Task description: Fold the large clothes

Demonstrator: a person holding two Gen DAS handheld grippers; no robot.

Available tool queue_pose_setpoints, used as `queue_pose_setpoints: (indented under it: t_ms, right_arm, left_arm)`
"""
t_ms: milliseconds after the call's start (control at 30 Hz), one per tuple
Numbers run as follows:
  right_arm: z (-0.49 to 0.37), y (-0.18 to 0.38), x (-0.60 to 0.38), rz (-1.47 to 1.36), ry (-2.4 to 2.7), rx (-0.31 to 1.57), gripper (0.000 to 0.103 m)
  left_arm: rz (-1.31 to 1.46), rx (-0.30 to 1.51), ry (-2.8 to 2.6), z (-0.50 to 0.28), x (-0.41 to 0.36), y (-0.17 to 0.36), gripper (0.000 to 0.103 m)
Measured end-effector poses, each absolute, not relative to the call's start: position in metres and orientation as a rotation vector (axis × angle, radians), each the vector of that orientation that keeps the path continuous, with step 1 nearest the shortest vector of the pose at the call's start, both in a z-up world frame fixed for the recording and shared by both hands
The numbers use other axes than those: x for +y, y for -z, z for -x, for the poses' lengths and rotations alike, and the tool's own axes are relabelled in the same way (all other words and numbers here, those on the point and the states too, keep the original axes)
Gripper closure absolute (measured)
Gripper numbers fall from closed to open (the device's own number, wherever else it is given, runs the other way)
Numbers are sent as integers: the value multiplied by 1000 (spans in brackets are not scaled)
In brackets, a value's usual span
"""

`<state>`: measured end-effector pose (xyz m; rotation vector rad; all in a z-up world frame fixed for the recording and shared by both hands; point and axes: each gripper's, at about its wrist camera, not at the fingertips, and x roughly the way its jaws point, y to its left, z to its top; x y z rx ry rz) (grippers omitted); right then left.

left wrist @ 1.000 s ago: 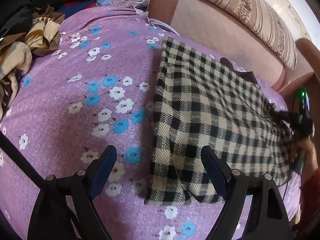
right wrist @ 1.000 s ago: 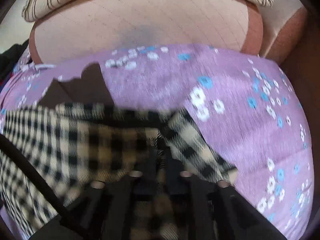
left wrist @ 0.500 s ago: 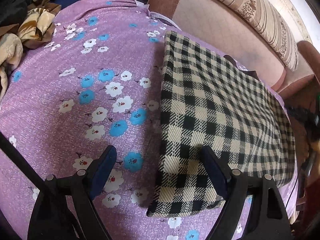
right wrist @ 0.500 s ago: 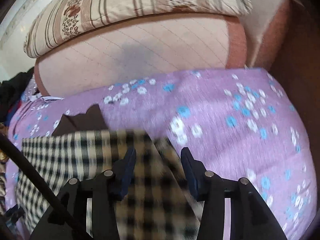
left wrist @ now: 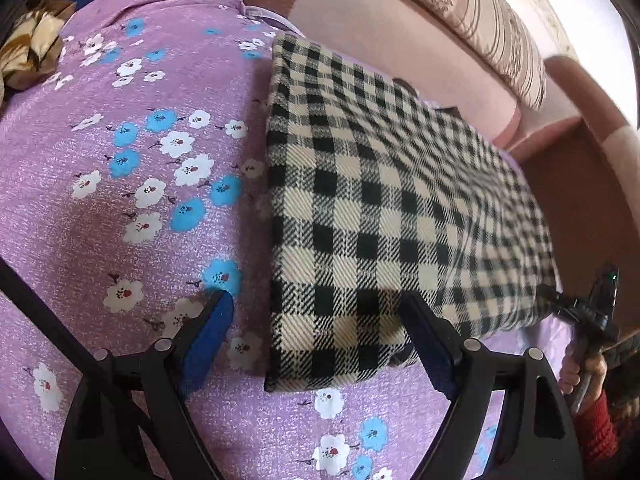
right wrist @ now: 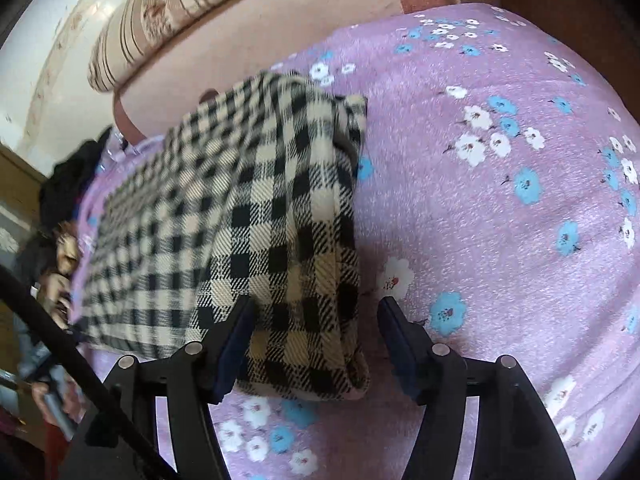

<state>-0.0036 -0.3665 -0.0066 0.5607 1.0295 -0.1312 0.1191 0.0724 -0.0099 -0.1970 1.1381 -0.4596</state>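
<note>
1. The folded black-and-cream checked garment lies flat on the purple flowered bedspread, filling the centre and right of the left wrist view.
2. The left gripper hangs over the garment's near left corner at the bottom of the frame; its jaws stand spread and have just been closing a little, with that corner lying below the gap and no pad pressing on it.
3. In the right wrist view the garment runs from centre to left, its near right corner at lower centre.
4. The right gripper is spread over that corner, the cloth lying under the gap, unpinched; its jaws have just been opening.
5. A second ago the right gripper was pressed together on the cloth; now the cloth is let go and lies flat.
6. A hand holding the right gripper shows at the lower right edge of the left wrist view, nearer the bottom than before.
</note>
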Motion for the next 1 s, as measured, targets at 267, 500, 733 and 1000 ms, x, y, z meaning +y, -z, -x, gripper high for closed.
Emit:
queue_pose_setpoints:
  t_ms: [267,500,733,1000]
  right_arm:
    - [8,0,-368,-570,98,999,93]
    - [30,-12,-379,-527,210,963,72]
    - [74,-22,-354,-665,82,875,38]
    - [66,19,-310,-791,5,961,37]
  left_arm:
    - [83,1107,384,-119,76,-16,97]
    - [118,1076,206,-115,108,-21,71]
    - [448,1052,300,-74,131,-15,25]
    - [570,1060,363,-67,102,9,20]
